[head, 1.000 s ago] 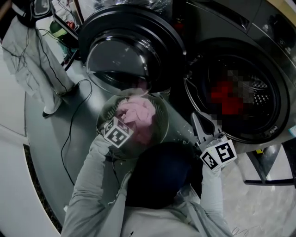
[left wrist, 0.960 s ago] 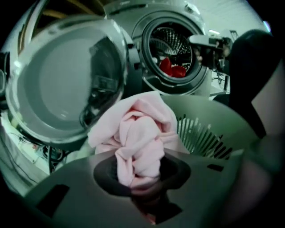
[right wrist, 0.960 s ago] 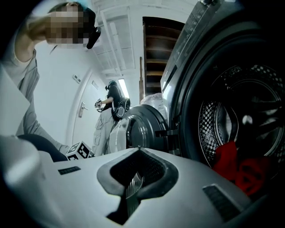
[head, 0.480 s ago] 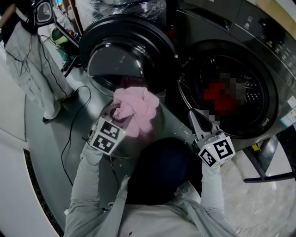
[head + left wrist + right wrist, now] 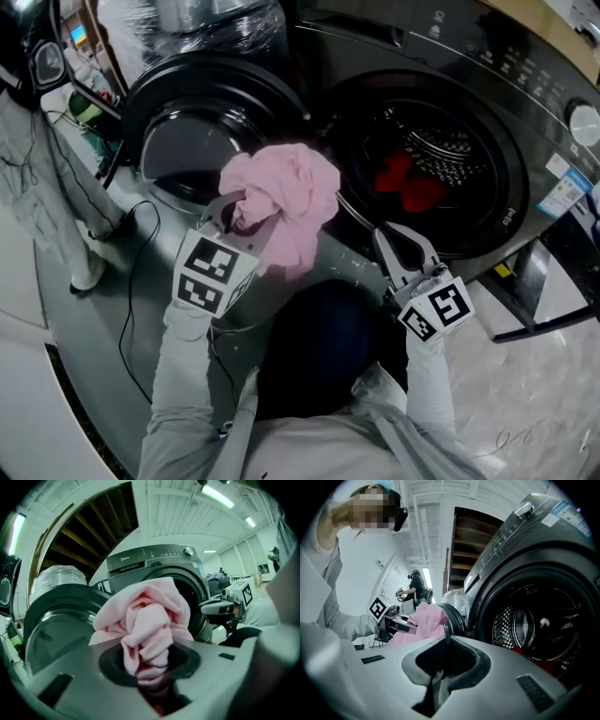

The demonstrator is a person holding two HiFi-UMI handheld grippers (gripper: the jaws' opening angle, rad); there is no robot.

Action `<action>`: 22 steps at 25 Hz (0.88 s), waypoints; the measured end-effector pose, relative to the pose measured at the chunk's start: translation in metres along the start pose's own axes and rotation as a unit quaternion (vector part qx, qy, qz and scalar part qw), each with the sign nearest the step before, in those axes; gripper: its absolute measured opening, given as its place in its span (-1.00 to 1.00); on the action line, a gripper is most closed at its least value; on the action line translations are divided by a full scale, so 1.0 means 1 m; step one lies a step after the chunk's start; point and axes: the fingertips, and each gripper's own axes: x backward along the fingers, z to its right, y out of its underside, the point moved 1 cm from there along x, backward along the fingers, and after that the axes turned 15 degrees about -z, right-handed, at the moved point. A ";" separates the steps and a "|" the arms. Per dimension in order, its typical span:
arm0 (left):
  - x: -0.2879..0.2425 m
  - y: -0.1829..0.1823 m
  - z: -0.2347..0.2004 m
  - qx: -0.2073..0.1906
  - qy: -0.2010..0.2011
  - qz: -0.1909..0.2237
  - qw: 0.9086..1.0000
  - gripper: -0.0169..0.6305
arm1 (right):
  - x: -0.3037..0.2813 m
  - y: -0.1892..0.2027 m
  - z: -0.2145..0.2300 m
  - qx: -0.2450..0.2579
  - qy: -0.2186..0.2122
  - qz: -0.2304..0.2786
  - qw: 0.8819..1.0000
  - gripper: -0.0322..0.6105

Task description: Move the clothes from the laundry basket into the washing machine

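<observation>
Raised since 1 second ago, the pink cloth (image 5: 291,192) is now held above the basket (image 5: 262,302), just left of the washer (image 5: 525,112) opening. The left gripper (image 5: 232,214) is clamped on the bunched cloth, jaws narrowly parted. The right gripper (image 5: 392,246) is fully closed with nothing held, near the opening's lower rim. Red clothes (image 5: 405,183) are seen inside the drum. The door (image 5: 187,122) is swung open at far left.

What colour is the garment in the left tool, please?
Pale pink; the garment shows best in the left gripper view.
</observation>
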 end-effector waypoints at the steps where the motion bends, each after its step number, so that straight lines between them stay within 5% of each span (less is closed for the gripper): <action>1: -0.005 -0.008 0.005 -0.004 0.008 0.006 1.000 -0.52 | 0.004 0.002 0.002 -0.005 0.004 -0.002 1.000 -0.84; 5: -0.025 -0.043 0.028 -0.016 0.049 0.034 0.998 -0.52 | 0.017 0.017 0.006 -0.025 0.014 -0.018 0.999 -0.81; 15: -0.060 -0.117 0.083 -0.016 0.152 0.112 0.982 -0.52 | 0.031 0.041 0.024 -0.067 0.061 -0.056 0.994 -0.10; 22: -0.079 -0.141 0.119 -0.018 0.208 0.135 0.969 -0.52 | 0.042 0.085 0.054 -0.072 0.151 -0.129 0.978 -0.06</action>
